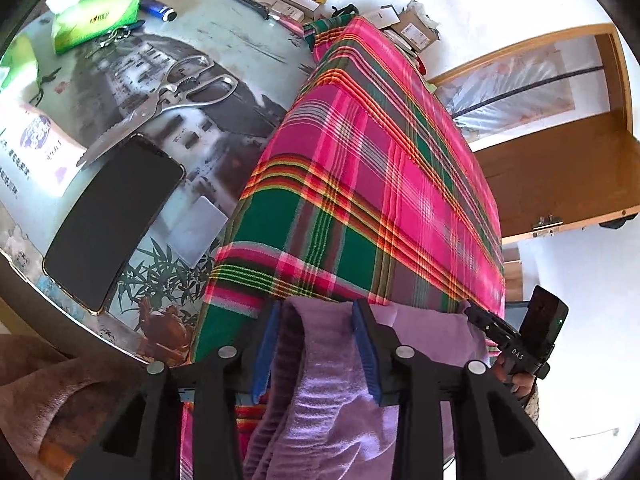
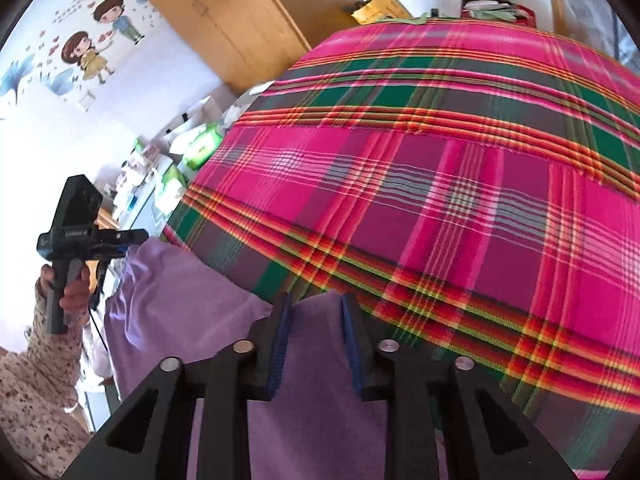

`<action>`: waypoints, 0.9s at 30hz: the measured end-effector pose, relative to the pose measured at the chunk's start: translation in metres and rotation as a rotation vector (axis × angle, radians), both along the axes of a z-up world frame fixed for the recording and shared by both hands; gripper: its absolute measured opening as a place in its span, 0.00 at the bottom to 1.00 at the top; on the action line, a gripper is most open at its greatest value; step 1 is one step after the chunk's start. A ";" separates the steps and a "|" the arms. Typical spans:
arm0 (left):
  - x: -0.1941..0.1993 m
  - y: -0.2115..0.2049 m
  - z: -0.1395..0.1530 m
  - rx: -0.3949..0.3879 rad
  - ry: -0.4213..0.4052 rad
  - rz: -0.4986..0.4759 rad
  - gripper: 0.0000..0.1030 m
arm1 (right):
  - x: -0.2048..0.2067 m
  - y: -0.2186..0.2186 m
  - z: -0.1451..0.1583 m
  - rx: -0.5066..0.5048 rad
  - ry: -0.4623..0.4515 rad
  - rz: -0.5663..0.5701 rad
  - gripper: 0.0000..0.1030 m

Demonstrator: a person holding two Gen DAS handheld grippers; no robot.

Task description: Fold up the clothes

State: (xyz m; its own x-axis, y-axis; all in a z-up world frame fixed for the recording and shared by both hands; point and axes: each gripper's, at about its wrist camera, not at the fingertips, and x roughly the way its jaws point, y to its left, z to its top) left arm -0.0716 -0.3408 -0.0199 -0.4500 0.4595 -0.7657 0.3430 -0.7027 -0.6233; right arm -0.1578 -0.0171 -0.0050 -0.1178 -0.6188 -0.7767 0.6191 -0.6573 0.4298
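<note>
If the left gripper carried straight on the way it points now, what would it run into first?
Most likely the plaid cloth spread over the table. The left gripper has purple fabric between its fingers and points down over the cloth's near edge; depth is hard to judge.

The purple garment (image 1: pixel 332 364) is soft and fleecy, in a light lilac colour. It hangs over the near edge of the plaid-covered counter (image 1: pixel 360 184), with only its top part lying on the pink and green cloth. One end is bunched into a thick fold with a ribbed edge; the other end (image 2: pixel 304 360) spreads flatter. The rest drops below the edge.
</note>
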 end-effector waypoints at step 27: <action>0.020 0.009 0.007 -0.170 0.060 0.037 0.26 | 0.022 -0.020 0.005 0.176 0.230 -0.066 0.12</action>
